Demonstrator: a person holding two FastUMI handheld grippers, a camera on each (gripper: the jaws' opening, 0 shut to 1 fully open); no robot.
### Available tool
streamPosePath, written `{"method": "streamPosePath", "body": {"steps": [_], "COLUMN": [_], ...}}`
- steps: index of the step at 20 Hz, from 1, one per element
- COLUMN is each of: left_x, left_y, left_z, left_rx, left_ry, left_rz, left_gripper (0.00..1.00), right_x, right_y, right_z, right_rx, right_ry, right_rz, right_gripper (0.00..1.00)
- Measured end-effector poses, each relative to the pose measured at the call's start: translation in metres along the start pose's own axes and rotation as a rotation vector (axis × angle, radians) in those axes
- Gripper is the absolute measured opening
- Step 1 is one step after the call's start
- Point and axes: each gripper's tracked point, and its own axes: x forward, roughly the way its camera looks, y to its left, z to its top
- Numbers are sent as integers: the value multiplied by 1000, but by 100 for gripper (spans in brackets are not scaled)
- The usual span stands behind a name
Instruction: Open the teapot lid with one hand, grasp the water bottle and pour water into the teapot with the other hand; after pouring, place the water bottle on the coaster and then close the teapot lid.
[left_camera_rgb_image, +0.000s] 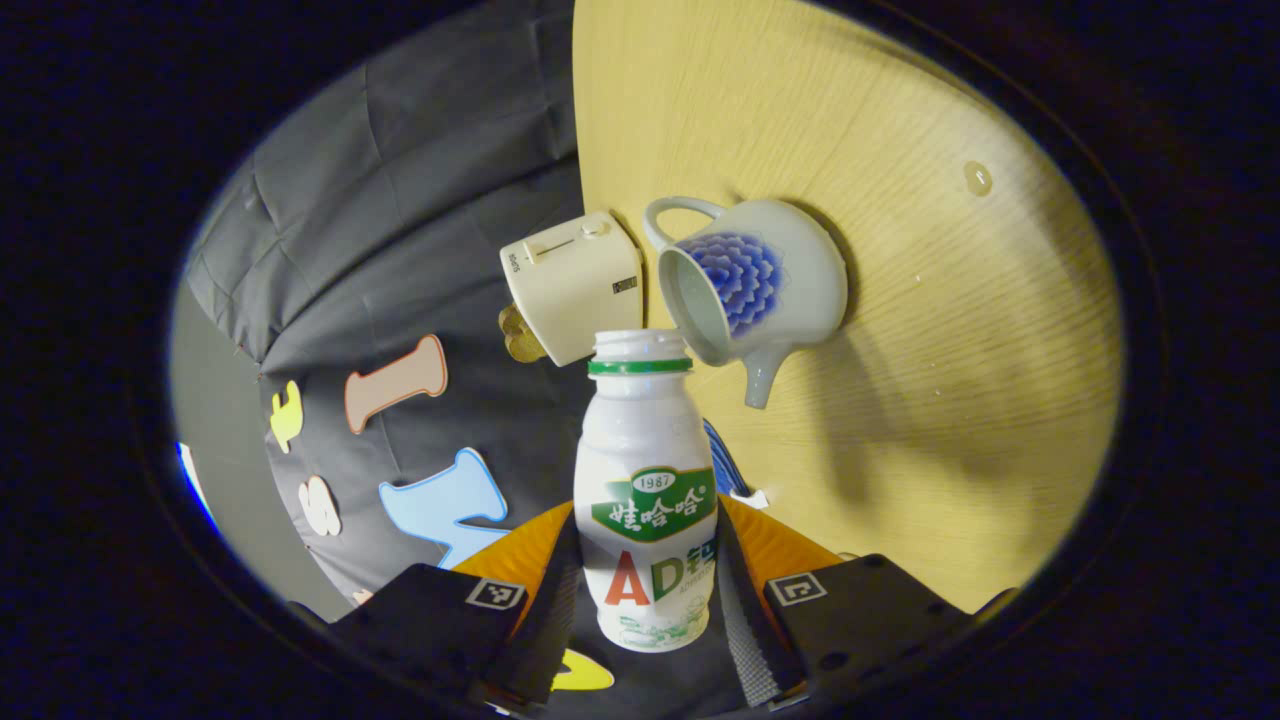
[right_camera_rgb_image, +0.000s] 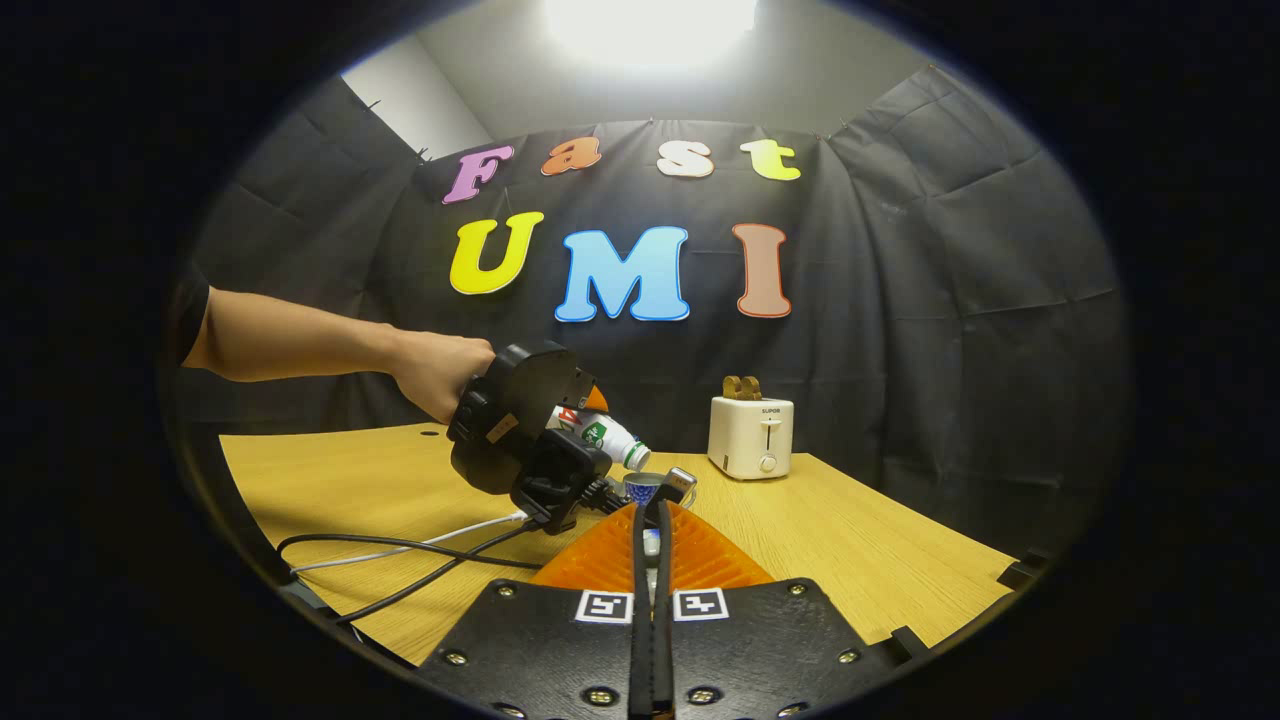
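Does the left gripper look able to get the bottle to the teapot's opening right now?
Probably yes: the left gripper is shut on the bottle, the teapot stands uncovered, and nothing lies between bottle mouth and opening.

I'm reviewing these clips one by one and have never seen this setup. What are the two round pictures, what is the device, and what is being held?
No robot arm here: a person holds a two-finger gripper in each hand, and a fisheye camera rides on each, looking along its fingers.

The left gripper view looks out from the left gripper, whose fingers press on both sides of an uncapped water bottle. The view is tilted, so the wooden table looks upright. The bottle's mouth points at the lidless teapot, beside a toaster.

The right gripper view looks out from the right gripper, its fingers close together with something small and pale between them; I cannot tell what. Farther off, the person's hand tips the bottle over the teapot.
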Motion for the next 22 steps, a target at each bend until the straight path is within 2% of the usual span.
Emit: {"method": "streamPosePath", "body": {"steps": [1,2,5,10,12,13,15,16,17,19,22], "left_x": [0,1,2,-2,-6,-8,-15,-20,-25,-34,-43], "left_y": [-3,-7,-11,-9,-7,-8,-10,-8,-6,-5,-6], "left_z": [1,3,8,5,-2,-6,-21,-31,-40,-57,-86], "left_rx": [-18,-43,-115,-332,-450,-521,-682,-749,-821,-963,-1123], "left_ry": [-4,-13,-38,-84,-100,-107,-108,-104,-105,-109,-110], "left_rz": [-7,-15,-6,38,56,62,83,114,149,192,254], "left_gripper": [74,78,78,78,78,68,73,73,78,78,78], "right_x": [0,1,1,3,6,8,13,18,22,34,59], "right_y": [0,2,2,2,5,8,13,15,18,28,41], "right_z": [-1,-1,-2,9,13,16,22,25,27,30,38], "right_rx": [5,15,27,31,26,26,6,-14,-28,-35,-49], "right_ry": [3,5,12,-15,-21,-24,-29,-28,-29,-22,-17], "right_rz": [1,5,7,0,4,8,16,18,23,44,65], "right_gripper": [0,0,0,0,0,0,0,0,0,0,0]}}
